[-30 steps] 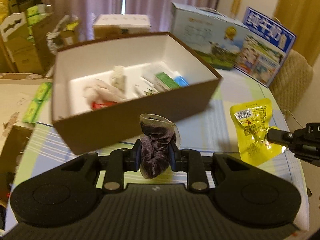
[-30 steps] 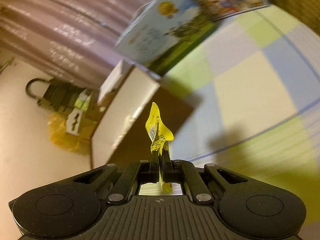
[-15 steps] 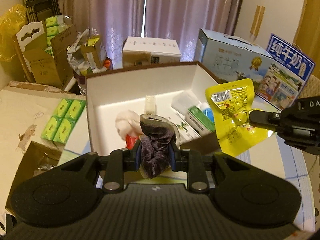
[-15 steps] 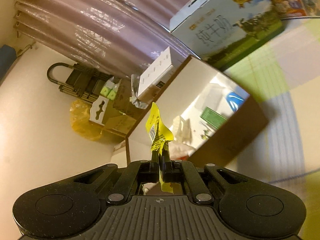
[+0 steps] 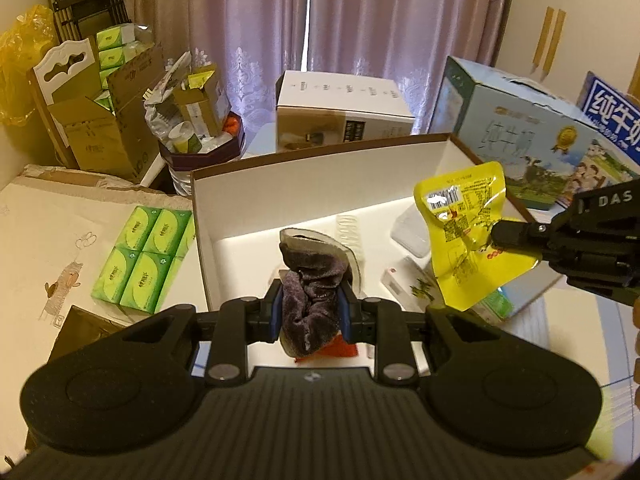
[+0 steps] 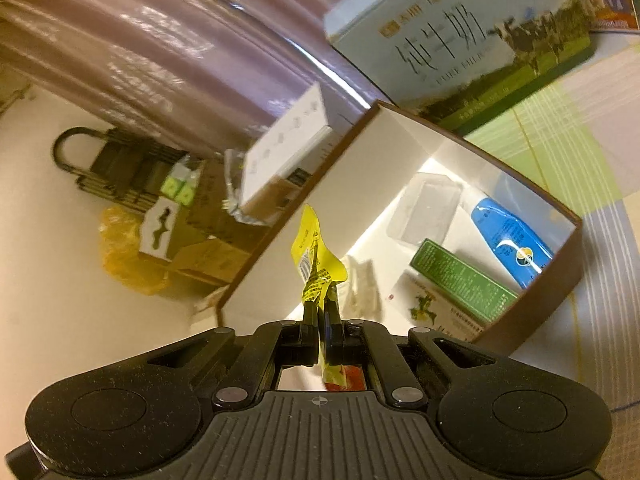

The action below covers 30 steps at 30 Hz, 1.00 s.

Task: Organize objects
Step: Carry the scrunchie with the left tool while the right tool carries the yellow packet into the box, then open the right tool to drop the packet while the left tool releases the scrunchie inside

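Bench (image 6: 592, 128) with checked cloth carries brown box (image 5: 304, 184), white inside, lid off. In the box: clear plastic case (image 6: 428, 208), blue tube (image 6: 512, 244), green carton (image 6: 460, 276), white carton (image 6: 432, 304) beside it. Milk carton case (image 5: 532, 140) stands just behind the box. Left tongs (image 5: 311, 307) hang over the box's near-left part, pinching a bunched dark purple cloth (image 5: 310, 304). Right tongs (image 6: 321, 330) pressed together on the lower corner of a yellow snack pouch (image 5: 466, 236), held in the air above the box's right half, touching nothing else. Green tissue packs (image 5: 142, 252) lie left of the box on a separate surface.
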Available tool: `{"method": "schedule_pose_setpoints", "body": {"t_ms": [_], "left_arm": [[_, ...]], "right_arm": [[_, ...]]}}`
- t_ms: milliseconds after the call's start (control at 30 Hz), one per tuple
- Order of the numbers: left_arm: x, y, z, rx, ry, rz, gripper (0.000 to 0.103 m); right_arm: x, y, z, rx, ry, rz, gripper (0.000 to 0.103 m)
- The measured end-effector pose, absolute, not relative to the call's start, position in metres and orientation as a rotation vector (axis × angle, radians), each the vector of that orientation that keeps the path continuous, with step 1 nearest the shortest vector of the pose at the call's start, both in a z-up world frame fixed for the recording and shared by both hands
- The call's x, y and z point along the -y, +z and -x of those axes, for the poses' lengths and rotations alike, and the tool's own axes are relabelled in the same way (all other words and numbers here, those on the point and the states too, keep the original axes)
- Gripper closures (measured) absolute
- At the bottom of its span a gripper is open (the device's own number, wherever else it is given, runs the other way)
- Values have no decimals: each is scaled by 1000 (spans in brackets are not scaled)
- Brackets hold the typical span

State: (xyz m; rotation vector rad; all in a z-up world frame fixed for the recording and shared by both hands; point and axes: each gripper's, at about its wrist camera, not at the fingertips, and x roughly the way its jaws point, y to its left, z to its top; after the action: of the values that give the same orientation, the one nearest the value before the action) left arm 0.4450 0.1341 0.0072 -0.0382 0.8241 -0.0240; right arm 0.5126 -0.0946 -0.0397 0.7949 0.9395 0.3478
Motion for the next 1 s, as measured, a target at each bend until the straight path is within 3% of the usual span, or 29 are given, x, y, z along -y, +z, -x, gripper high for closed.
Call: {"method": "schedule_pose_setpoints", "body": {"t_ms": [700, 767, 833, 867, 900, 1000], "left_arm": [[-147, -28, -502, -883, -34, 46, 80], [-146, -30, -504, -887, -35, 44, 80], [-146, -32, -504, -893, -34, 42, 80], [-146, -33, -505, -895, -34, 41, 80], [-146, -34, -504, -897, -34, 41, 80], [-147, -37, -505, -902, -30, 41, 80]], "right_arm": [[83, -84, -571, -976, 296, -866, 103], [82, -87, -576, -996, 321, -867, 95], [83, -87, -575, -983, 330, -859, 68], [84, -86, -574, -970, 334, -844, 62], [84, -84, -572, -958, 340, -823, 57], [82, -77, -569, -956, 363, -733, 57]]}}
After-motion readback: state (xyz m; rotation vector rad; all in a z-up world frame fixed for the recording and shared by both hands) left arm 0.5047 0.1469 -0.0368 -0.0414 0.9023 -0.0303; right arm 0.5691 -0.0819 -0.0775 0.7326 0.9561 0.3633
